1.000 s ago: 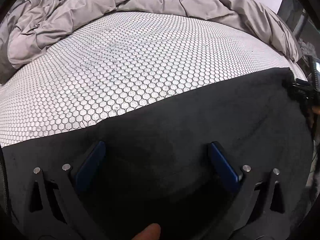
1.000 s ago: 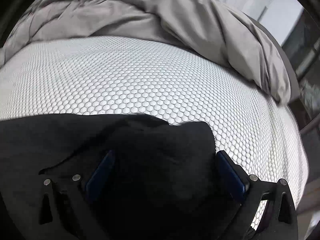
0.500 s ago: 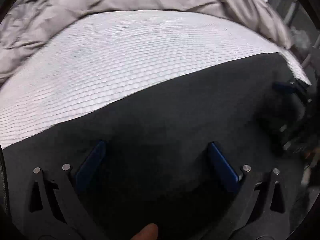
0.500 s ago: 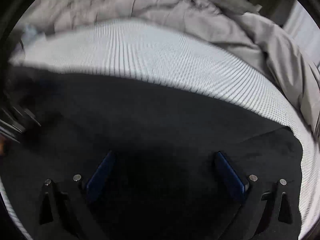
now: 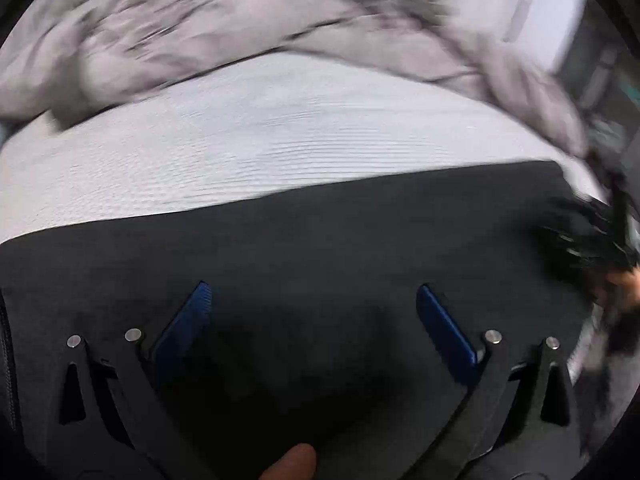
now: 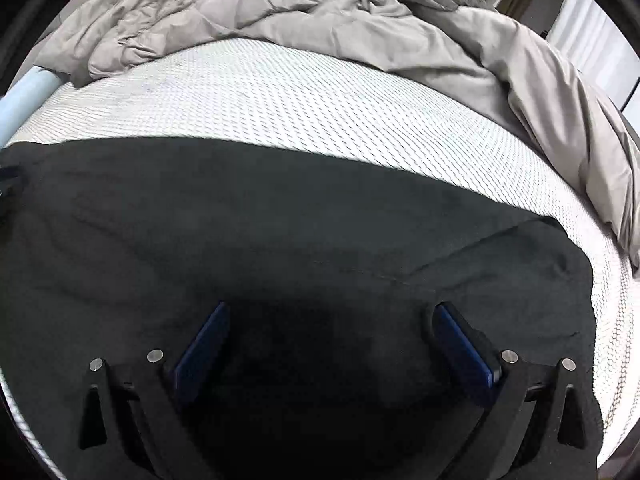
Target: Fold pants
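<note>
Black fleecy pants [image 6: 280, 232] now lie flatter on the honeycomb mattress [image 6: 304, 96], apparently smoothed, both grippers [image 5: 312, 320] [image 6: 332, 340] spread.

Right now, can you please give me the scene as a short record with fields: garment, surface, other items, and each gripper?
garment: black pants spread flat, a fold edge visible near the right end
surface: white mattress with honeycomb pattern
other items: grey duvet bunched at the far side
left gripper: open, over the pants, holding nothing
right gripper: open, over the pants, holding nothing
image quality: left wrist view blurred, right wrist view sharp
</note>
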Available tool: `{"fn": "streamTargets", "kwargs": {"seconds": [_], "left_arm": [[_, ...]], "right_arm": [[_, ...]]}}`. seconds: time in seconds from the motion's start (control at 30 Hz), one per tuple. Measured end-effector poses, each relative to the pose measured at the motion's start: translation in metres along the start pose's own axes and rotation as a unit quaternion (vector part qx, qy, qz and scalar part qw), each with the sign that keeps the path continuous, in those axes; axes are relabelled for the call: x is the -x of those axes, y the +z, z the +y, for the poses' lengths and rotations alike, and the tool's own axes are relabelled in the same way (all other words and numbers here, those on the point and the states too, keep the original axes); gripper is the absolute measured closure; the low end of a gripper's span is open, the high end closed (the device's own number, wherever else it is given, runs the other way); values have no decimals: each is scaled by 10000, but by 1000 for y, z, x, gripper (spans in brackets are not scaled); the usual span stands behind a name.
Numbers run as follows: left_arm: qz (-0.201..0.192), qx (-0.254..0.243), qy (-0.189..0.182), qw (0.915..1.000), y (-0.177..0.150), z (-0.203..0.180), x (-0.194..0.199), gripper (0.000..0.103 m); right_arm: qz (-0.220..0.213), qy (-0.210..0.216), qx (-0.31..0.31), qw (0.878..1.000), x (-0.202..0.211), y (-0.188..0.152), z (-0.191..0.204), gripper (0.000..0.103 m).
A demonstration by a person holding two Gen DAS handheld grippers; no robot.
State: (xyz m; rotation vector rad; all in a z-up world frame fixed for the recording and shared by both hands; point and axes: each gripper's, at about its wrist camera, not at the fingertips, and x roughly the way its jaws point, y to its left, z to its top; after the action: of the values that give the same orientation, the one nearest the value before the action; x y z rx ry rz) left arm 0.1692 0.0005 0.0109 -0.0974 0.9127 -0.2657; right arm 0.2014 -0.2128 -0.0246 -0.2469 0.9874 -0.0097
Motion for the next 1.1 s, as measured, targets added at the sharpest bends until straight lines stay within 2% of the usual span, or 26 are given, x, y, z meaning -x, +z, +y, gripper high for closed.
{"fn": "streamTargets", "kwargs": {"seconds": [0.07,0.1,0.13,0.17,0.2,0.27,0.33,0.4,0.47,0.5,0.57,0.6,0.63,0.67,0.77,0.83,0.87,0.9,0.93,0.97,1.03,1.1], "left_arm": [[224,-322,-129,9991,-8,-33,-15,1],[538,-461,-93,9974,-13,-46,-29,1],[743,-632,105,9952,-18,-54,-41,0],[738,-812,285,9936,-23,-58,-45,0],[693,-842,250,9937,-25,-58,-41,0],[710,-711,376,9942,-29,-45,-30,0],[640,-503,526,9953,-37,-17,-17,0],[582,-336,685,9954,-46,7,-1,0],[498,-157,672,9964,-54,27,12,0],[466,-134,717,9963,-58,31,18,0],[424,-179,775,9959,-57,30,22,1],[421,-193,775,9959,-58,23,25,1],[401,-189,633,9970,-54,16,26,1],[360,-178,376,9985,-51,3,27,1],[312,-476,-294,9979,-53,-58,20,1],[585,-806,-660,9928,-59,-87,2,1],[714,-1017,-738,9895,-66,-97,-6,1],[694,-1196,-624,9884,-71,-102,-8,1],[655,-1306,-620,9873,-74,-101,-6,1],[634,-1268,-725,9872,-77,-92,2,1],[605,-1173,-710,9887,-83,-71,16,1],[566,-1049,-268,9925,-84,-38,26,1]], "right_arm": [[-226,369,72,9990,11,5,15,0],[-233,574,147,9980,12,7,26,0],[-219,782,267,9963,12,8,42,0],[-202,870,359,9954,10,8,52,0],[-113,944,559,9939,4,8,66,0],[38,651,967,9932,-9,0,84,1],[-34,588,979,9935,-9,-4,79,1],[16,329,756,9966,-7,-8,57,1],[45,-10,470,9989,-7,-17,28,0],[64,-82,286,9995,-7,-21,13,0],[111,77,-61,9999,-3,-28,-9,0],[82,-61,-96,9999,1,-29,-12,0],[46,-233,-110,9997,6,-31,-12,0],[20,-220,-129,9997,12,-32,-8,0],[-222,475,51,9986,33,-32,18,0],[-297,825,520,9948,36,-34,52,0],[-245,846,733,9934,32,-34,65,0],[-190,716,1001,9922,27,-36,78,0],[-225,548,1182,9912,23,-38,83,0],[-313,581,1243,9901,23,-41,78,0],[-173,573,994,9932,24,-44,49,0],[-80,18,602,9982,27,-52,0,0]]}}
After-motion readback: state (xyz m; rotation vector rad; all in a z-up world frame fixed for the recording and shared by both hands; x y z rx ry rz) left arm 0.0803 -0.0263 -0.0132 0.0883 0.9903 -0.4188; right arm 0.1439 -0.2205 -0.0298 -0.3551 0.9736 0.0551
